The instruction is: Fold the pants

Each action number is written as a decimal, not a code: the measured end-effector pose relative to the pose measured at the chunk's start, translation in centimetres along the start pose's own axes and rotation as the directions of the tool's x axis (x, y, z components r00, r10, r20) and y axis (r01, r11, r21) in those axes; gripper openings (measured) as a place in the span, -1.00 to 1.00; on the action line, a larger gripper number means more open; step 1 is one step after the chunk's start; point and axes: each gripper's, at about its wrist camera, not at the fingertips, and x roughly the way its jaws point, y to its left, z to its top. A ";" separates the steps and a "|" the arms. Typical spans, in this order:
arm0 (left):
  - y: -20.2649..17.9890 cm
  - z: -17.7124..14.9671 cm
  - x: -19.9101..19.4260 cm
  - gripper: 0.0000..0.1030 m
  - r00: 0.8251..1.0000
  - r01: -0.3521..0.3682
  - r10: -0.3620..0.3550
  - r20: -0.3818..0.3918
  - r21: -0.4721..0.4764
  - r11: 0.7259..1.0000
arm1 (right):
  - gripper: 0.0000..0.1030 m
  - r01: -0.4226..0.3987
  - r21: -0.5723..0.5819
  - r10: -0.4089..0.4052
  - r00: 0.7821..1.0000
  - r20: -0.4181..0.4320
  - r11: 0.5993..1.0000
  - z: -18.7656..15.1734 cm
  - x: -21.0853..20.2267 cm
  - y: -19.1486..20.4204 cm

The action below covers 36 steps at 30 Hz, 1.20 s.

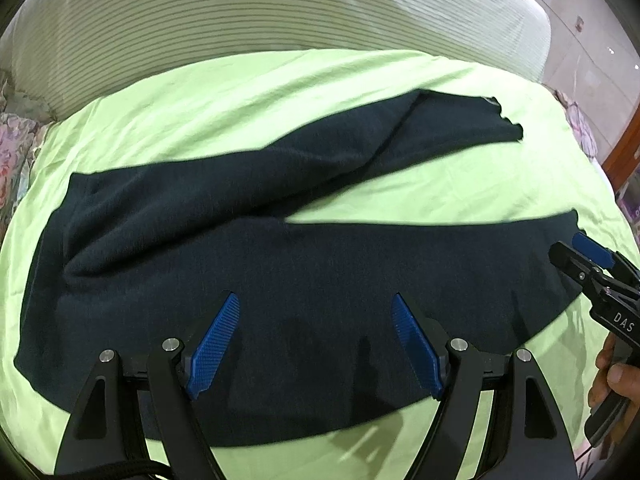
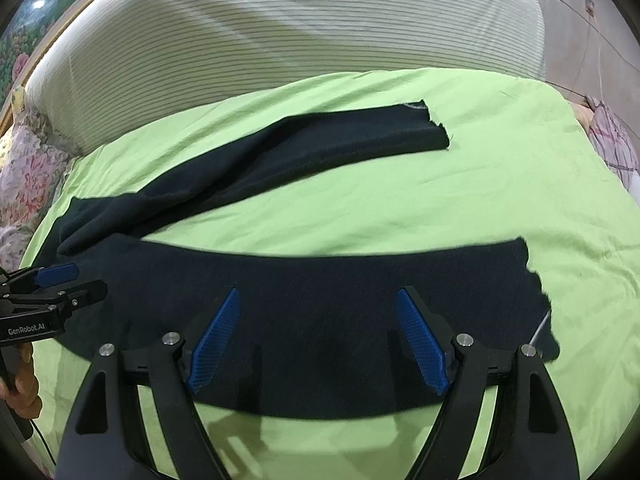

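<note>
- Task item: dark navy pants [image 1: 280, 264] lie spread on a lime-green sheet [image 1: 248, 92], waistband end toward the left, both legs running right.
- Leg layout: the near leg [image 2: 340, 288] lies flat and straight; the far leg [image 2: 340, 136] angles away from it, leaving a wedge of bare sheet between the two. Its upper part is rumpled near the seat.
- Progress, as judged: no fold is visible. The legs are not yet laid one over the other, so the lengthwise fold and any crosswise folds all remain.
- Left gripper [image 1: 316, 344]: jaws wide apart, holding nothing, poised above the seat and thigh area.
- Right gripper [image 2: 318, 340]: jaws likewise wide apart and empty, above the near leg toward its hem (a pale thread or cord shows at that hem edge).
- Contact: whether either gripper touches the cloth cannot be told.
- Surface: the sheet is mildly creased and covers a bed; floral bedding [image 2: 28, 176] shows at the left edge.
- Room: a cream ribbed headboard or cushion [image 2: 280, 28] stands behind the bed; a tiled wall [image 2: 592, 24] is visible at upper right.
</note>
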 end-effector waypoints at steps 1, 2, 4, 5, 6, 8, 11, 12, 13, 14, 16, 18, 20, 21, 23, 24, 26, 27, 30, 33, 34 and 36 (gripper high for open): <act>0.0 0.4 0.1 0.54 1.000 -0.003 0.003 0.003 -0.004 1.000 | 0.57 -0.002 0.004 0.002 1.000 0.003 1.000 0.4 0.1 -0.2; 0.0 0.9 0.2 0.54 1.000 -0.004 0.004 0.005 -0.009 1.000 | 0.57 -0.002 0.007 0.002 1.000 0.004 1.000 0.8 0.2 -0.4; -0.1 1.8 0.5 0.54 1.000 -0.001 0.001 0.004 -0.014 1.000 | 0.57 0.005 0.001 -0.005 1.000 0.009 1.000 1.7 0.3 -0.8; -0.1 2.3 0.6 0.54 1.000 -0.004 0.004 0.005 -0.014 1.000 | 0.57 0.007 -0.002 -0.007 1.000 0.010 1.000 2.2 0.4 -1.0; -0.2 2.7 0.7 0.54 1.000 -0.003 0.003 0.005 -0.013 1.000 | 0.57 0.011 -0.006 -0.011 1.000 0.012 1.000 2.6 0.6 -1.2; -0.5 3.6 1.0 0.54 1.000 -0.002 0.002 0.004 -0.005 1.000 | 0.57 0.012 -0.006 -0.012 1.000 0.017 1.000 3.7 0.9 -1.7; -1.1 4.9 1.7 0.56 1.000 0.000 0.000 -0.010 0.010 1.000 | 0.57 0.013 0.006 -0.013 1.000 0.005 1.000 5.3 1.7 -2.7; -1.2 5.4 1.9 0.56 1.000 0.004 -0.003 -0.015 0.014 1.000 | 0.57 0.013 0.009 -0.013 1.000 0.008 1.000 5.8 1.8 -3.1; -1.6 6.1 2.3 0.56 1.000 0.005 -0.005 -0.019 0.021 1.000 | 0.57 0.014 0.013 -0.015 1.000 0.007 1.000 6.4 2.1 -3.5; -1.8 6.5 2.6 0.56 1.000 0.003 -0.002 -0.021 0.027 1.000 | 0.57 0.019 0.013 -0.019 1.000 0.010 1.000 7.0 2.4 -4.0; -2.3 7.7 3.2 0.56 1.000 -0.002 0.003 -0.030 0.036 0.999 | 0.57 0.023 0.030 -0.023 1.000 0.006 0.999 8.4 3.1 -5.1; -2.8 8.9 4.0 0.56 0.999 0.003 -0.002 -0.039 0.040 0.999 | 0.57 0.022 0.045 -0.022 1.000 -0.002 0.999 9.7 3.8 -6.2; -3.4 10.2 4.9 0.56 0.998 -0.001 0.003 -0.056 0.046 0.999 | 0.57 0.020 0.060 -0.020 1.000 -0.002 0.998 11.2 4.6 -7.4; -3.6 10.9 5.4 0.56 0.998 0.000 0.003 -0.061 0.049 0.999 | 0.57 0.023 0.062 -0.023 1.000 -0.003 0.998 11.7 5.0 -7.9; -4.0 11.9 6.3 0.56 0.997 0.001 0.004 -0.077 0.057 0.998 | 0.58 0.026 0.076 -0.025 1.000 -0.013 0.997 12.9 6.0 -9.1; -4.2 12.3 6.7 0.56 0.997 0.002 0.002 -0.078 0.056 0.998 | 0.58 0.028 0.083 -0.027 1.000 -0.013 0.996 13.5 6.3 -9.6; -4.7 13.6 7.9 0.56 0.996 0.004 0.001 -0.084 0.060 0.998 | 0.58 0.021 0.108 -0.019 1.000 -0.015 0.994 14.6 7.2 -11.0; -4.8 14.0 8.2 0.56 0.996 0.002 0.003 -0.085 0.061 0.998 | 0.58 0.019 0.116 -0.019 1.000 -0.007 0.993 15.2 7.5 -11.6; -5.5 15.8 10.0 0.56 0.996 -0.001 0.009 -0.092 0.083 0.997 | 0.58 0.004 0.150 0.002 0.999 -0.039 0.989 16.4 9.7 -13.3; -5.7 17.3 11.7 0.56 0.994 -0.008 0.020 -0.111 0.104 0.995 | 0.57 -0.019 0.166 0.030 0.997 -0.067 0.986 17.9 11.9 -14.8; -5.8 17.7 12.2 0.56 0.993 -0.003 0.015 -0.117 0.105 0.994 | 0.57 -0.022 0.166 0.034 0.997 -0.074 0.986 18.3 12.5 -15.0; -5.5 18.5 13.4 0.56 0.990 0.005 0.009 -0.138 0.106 0.994 | 0.57 -0.034 0.155 0.049 0.995 -0.092 0.987 19.2 14.1 -15.5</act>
